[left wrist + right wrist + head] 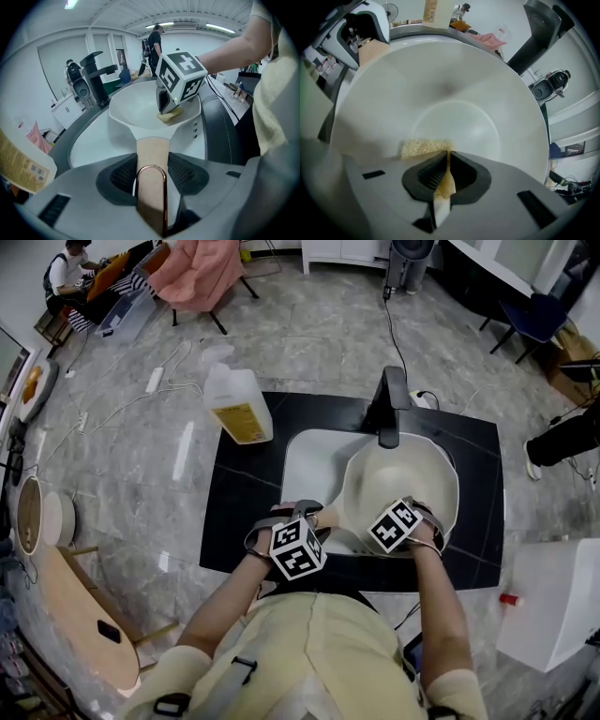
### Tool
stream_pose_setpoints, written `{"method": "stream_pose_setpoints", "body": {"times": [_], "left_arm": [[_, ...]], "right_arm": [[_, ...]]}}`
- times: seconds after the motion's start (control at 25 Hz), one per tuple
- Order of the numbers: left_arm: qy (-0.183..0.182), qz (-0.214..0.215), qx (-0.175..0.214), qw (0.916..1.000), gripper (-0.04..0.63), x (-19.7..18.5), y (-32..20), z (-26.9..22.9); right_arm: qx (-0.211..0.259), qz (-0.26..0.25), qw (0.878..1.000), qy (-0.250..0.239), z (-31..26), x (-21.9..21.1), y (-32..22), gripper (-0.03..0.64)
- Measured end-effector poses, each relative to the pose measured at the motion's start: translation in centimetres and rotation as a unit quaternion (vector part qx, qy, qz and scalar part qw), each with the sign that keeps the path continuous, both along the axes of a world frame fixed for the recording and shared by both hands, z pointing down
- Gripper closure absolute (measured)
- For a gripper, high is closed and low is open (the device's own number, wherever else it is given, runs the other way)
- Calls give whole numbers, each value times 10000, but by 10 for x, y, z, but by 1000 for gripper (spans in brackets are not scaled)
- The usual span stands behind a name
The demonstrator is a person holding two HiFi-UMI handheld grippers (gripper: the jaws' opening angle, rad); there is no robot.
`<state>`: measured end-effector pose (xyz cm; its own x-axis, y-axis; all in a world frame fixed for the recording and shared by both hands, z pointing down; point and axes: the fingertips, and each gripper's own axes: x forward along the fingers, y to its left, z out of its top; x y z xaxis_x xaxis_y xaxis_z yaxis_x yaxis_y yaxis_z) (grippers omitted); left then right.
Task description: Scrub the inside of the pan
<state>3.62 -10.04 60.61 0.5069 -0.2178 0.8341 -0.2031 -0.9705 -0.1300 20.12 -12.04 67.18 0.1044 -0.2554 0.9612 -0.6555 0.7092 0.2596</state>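
Observation:
A white pan (398, 479) sits in the sink under the faucet. Its beige handle (152, 154), which ends in a copper loop, lies between the jaws of my left gripper (152, 171), and they are shut on it at the pan's near left (314, 519). My right gripper (446, 157) is shut on a yellow sponge (424, 146). The sponge presses on the pan's inner wall (454, 103) near the front rim. In the left gripper view the right gripper (166, 110) reaches into the pan with the sponge (169, 115) under its tips.
A black faucet (391, 404) stands behind the pan over the white sink (305, 460), which is set in a black counter (244, 484). A white detergent bottle (239, 407) stands at the counter's far left corner. A white box (553, 601) is at the right.

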Motion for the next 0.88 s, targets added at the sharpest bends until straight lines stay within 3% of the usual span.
{"method": "stream_pose_setpoints", "body": {"times": [0.16,0.36,0.56,0.88], "left_arm": [[-41,21,158,9999,391,-1,0,1],[16,23,44,10000,390,0,0,-1],[213,7,-175,9996,387,0,1,-6],[523,-47,-183,9985,379,-6,1,-22]], "right_arm": [[-369,-206,9984,-367,2,-19,15,581],[-728,-391,9950,-556,1,-31,29,581],[-1007,-249,9907,-883,-5,-41,35,581],[-1193,378,9799,-1551,-26,-64,36,581]]}}
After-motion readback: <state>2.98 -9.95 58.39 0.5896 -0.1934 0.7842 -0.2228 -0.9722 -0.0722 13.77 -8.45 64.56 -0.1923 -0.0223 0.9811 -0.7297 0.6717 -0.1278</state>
